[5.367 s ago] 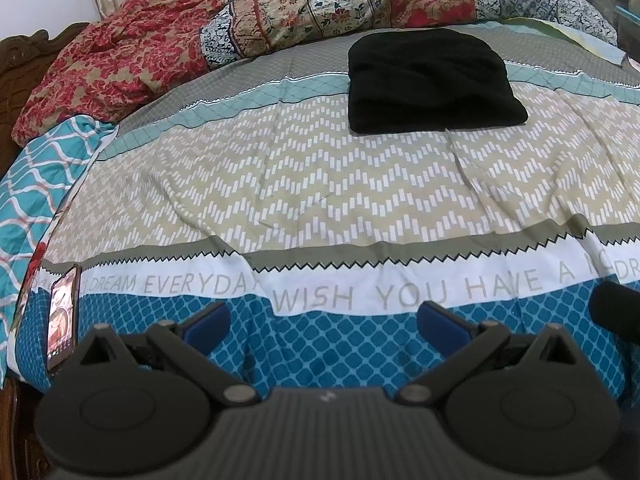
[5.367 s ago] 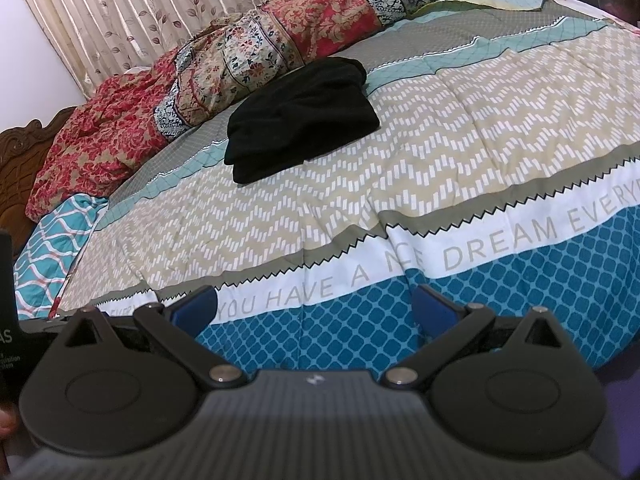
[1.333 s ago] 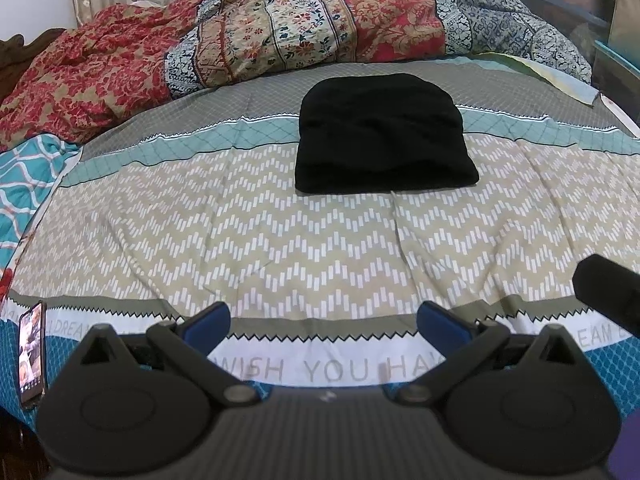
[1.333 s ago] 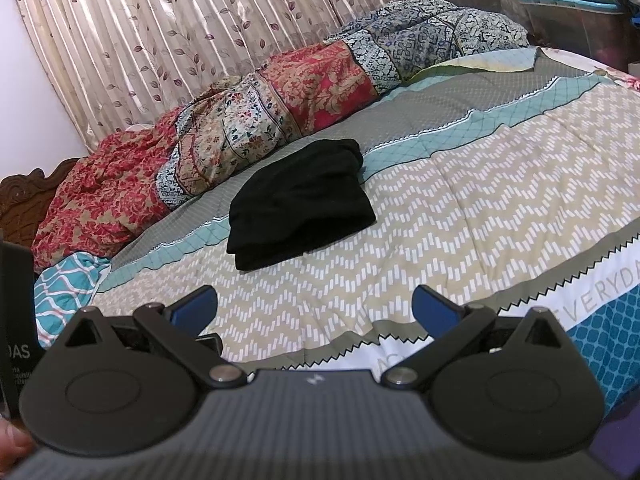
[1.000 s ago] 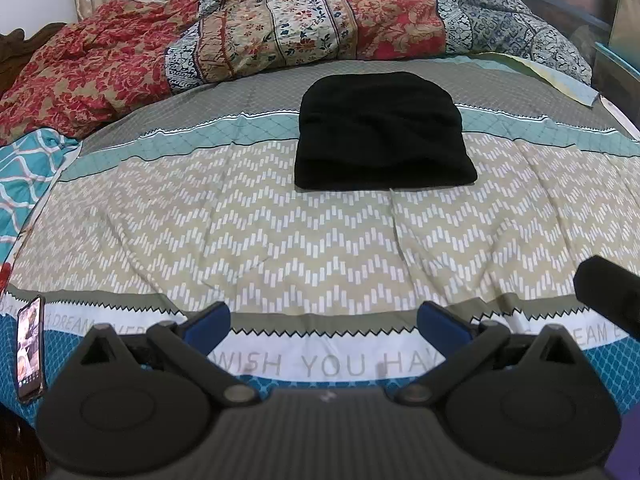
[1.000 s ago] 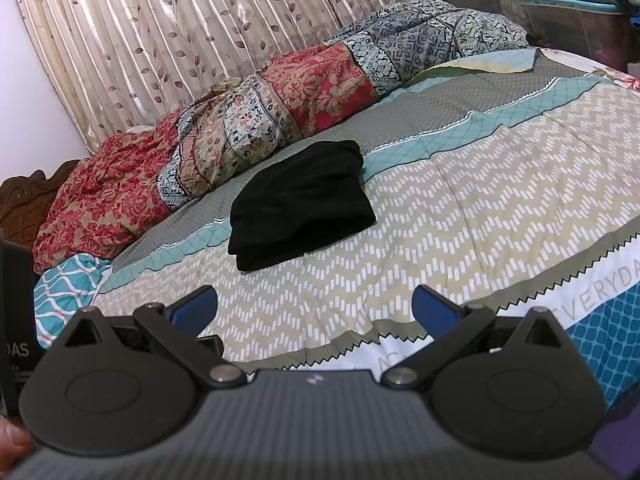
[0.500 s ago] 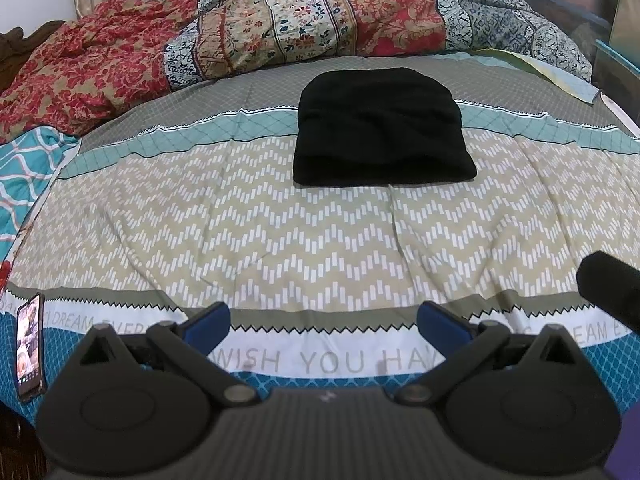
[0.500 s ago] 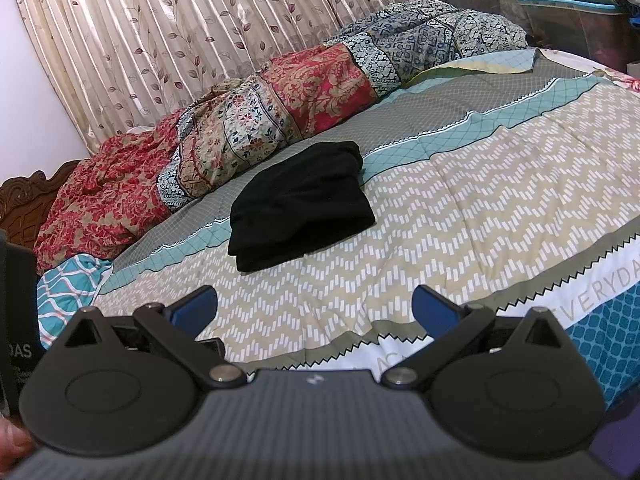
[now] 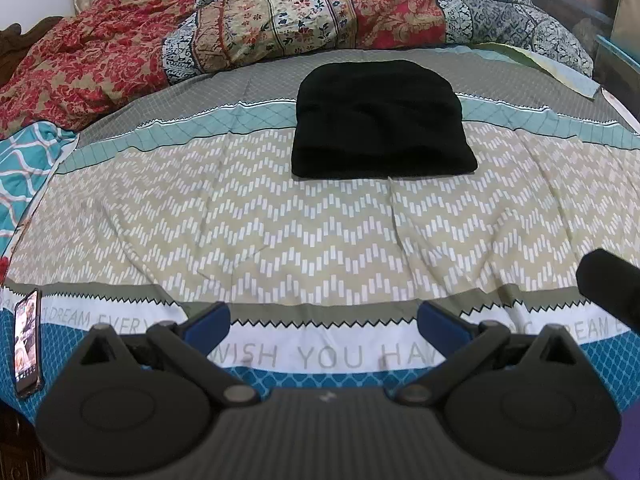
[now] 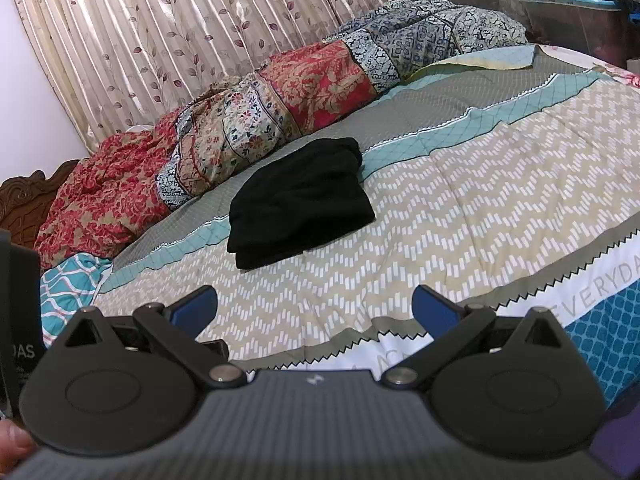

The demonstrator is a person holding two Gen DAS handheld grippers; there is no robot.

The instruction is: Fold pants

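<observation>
**Folded Pants at Bed Centre, Both Grippers Clear**

On the patterned bedspread [image 9: 280,240], a crumpled floral quilt [image 9: 280,32] lay along the far edge. The black folded fabric pants [image 9: 380,120] rested mid-bed. The left gripper [image 9: 324,322] and right gripper [image 10: 314,306] hovered near the front edge, jaws apart, empty. A smartphone [image 9: 27,342] lay at the left edge.

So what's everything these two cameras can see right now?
Black pants: one, black, folded into a compact bundle, lying mid-bed on the bedspread.
Bedspread: one, beige zigzag with teal, grey and white lettered bands, covering the bed.
Quilt: one, red, cream and blue floral patchwork, heaped along the far edge.
Phone: one, dark with lit screen, at the bed's near left edge.
Curtain: one, beige with leaf print, behind the bed.
Left tool: one, black with blue pads, open, empty.
Right tool: one, the same, open, empty.
</observation>
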